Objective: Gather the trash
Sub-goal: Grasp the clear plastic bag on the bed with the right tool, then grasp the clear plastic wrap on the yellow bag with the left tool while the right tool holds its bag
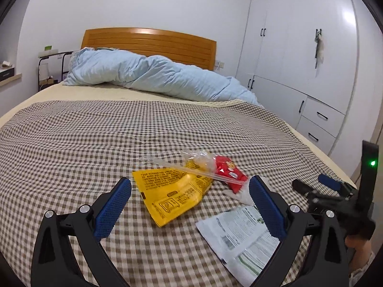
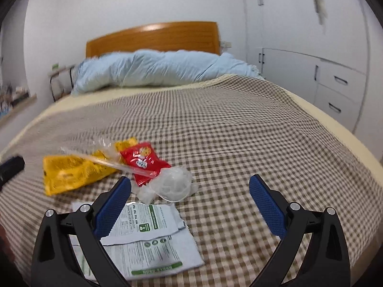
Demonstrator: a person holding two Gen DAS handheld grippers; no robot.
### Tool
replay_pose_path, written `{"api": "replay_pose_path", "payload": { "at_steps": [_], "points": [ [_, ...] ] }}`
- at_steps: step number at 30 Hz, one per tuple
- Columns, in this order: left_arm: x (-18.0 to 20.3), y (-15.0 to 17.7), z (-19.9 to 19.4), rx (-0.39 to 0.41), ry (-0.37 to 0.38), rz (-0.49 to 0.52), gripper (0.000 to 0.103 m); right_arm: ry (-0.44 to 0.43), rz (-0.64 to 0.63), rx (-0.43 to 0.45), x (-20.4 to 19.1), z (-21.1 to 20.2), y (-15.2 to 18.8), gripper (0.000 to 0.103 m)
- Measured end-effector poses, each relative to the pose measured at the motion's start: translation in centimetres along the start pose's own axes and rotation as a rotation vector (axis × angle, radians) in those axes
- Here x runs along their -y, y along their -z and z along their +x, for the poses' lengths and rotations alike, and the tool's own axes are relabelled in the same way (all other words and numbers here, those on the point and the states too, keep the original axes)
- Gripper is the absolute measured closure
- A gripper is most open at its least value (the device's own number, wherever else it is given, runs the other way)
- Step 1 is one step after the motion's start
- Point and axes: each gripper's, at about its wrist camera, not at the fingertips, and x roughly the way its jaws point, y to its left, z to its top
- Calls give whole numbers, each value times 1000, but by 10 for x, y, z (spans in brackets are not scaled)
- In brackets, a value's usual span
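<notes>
**Approach phase: both grippers over the litter, nothing picked up yet**

Scene: bed with a brown-and-cream checked bedspread (image 1: 71, 131). Rumpled pale-blue quilt (image 1: 148, 74) lies at 12 o'clock against an orange wooden headboard (image 1: 148, 40).

Trash, all lying loose on the bedspread in one cluster:
- flat yellow printed foil pouch (image 1: 167, 191), dead ahead of the left gripper
- small red snack packet (image 1: 227, 169), touching the pouch at its 2 o'clock
- clear cellophane wrapper (image 1: 189, 162), draped across both
- crumpled translucent white plastic wad (image 2: 172, 184), just beside the red packet
- flat white printed sachet with green lettering (image 2: 148, 241), at 6 o'clock of the cluster

Left gripper (image 1: 190, 205): fingers spread wide, empty, poised with the yellow pouch between the pads.

Right gripper (image 2: 190, 205): fingers likewise released, empty. Its left finger (image 2: 112, 208) overlaps the white sachet in view; contact cannot be confirmed. The right-wrist view is motion-blurred.

Judgement: first pickup not yet made; task at its start. No bin or bag visible in either view.

Next move, probable: lower the left gripper onto the pouch's near edge. Pouch lies flat on soft cloth, so one pad must slide under the edge without pinching the fabric. Cellophane may drag along.
</notes>
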Motion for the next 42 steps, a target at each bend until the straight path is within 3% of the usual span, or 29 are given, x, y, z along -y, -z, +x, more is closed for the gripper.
{"api": "replay_pose_path", "payload": {
  "at_steps": [10,16,17,18,19,21,24,36,42],
  "points": [
    [-28,-5,23,-52,-60,-20,7,80,-55,-225,-24,89,4,8],
    [-32,-9,42,-89,-46,-34,7,3,-136,-273,-42,107,5,9],
    [-32,-9,44,-96,-45,-35,7,-7,-157,-295,-46,112,7,28],
    [-32,-9,46,-100,-44,-35,7,-23,-160,-303,-48,113,8,32],
    [-31,-10,49,-105,-43,-34,7,-37,-153,-300,-47,112,7,39],
    [-29,-10,53,-112,-43,-29,7,-53,-144,-296,-45,110,7,71],
    [-27,-10,57,-124,-43,-19,7,-41,-127,-277,-43,105,8,86],
    [-18,-7,62,-154,-37,15,7,30,79,-39,8,34,-19,90],
    [-9,-8,61,-158,-34,33,7,44,118,17,23,15,-20,91]
  ]
}}
